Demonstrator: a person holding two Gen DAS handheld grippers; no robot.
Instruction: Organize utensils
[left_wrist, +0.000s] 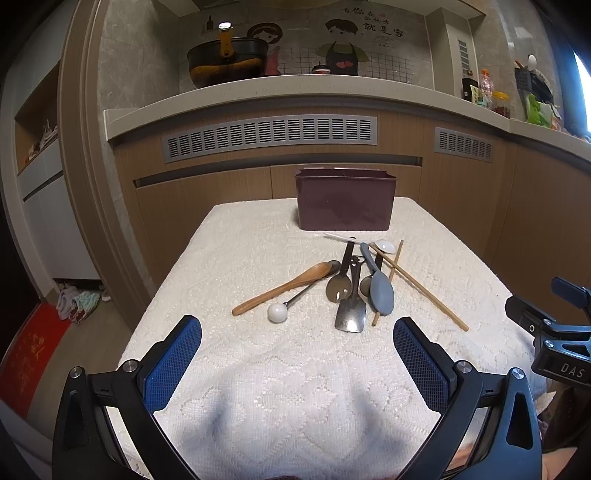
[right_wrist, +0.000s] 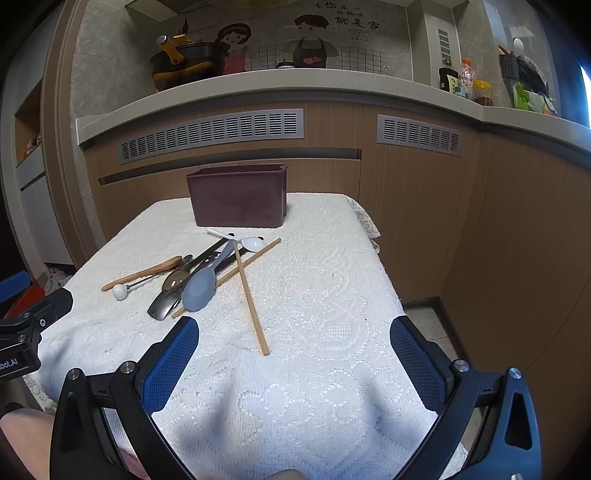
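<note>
Nearest the cameras, the left gripper and right gripper hover over the white cloth, jaws wide apart, holding nothing; beyond, toward twelve o'clock, lie heaped spoons and crossed chopsticks; farthest stands the maroon bin.

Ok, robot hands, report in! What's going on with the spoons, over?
Left gripper open, empty. Right gripper open, empty. Utensil pile loose on the cloth, none visibly in the maroon holder. Chopsticks crossed over the pile.
</note>
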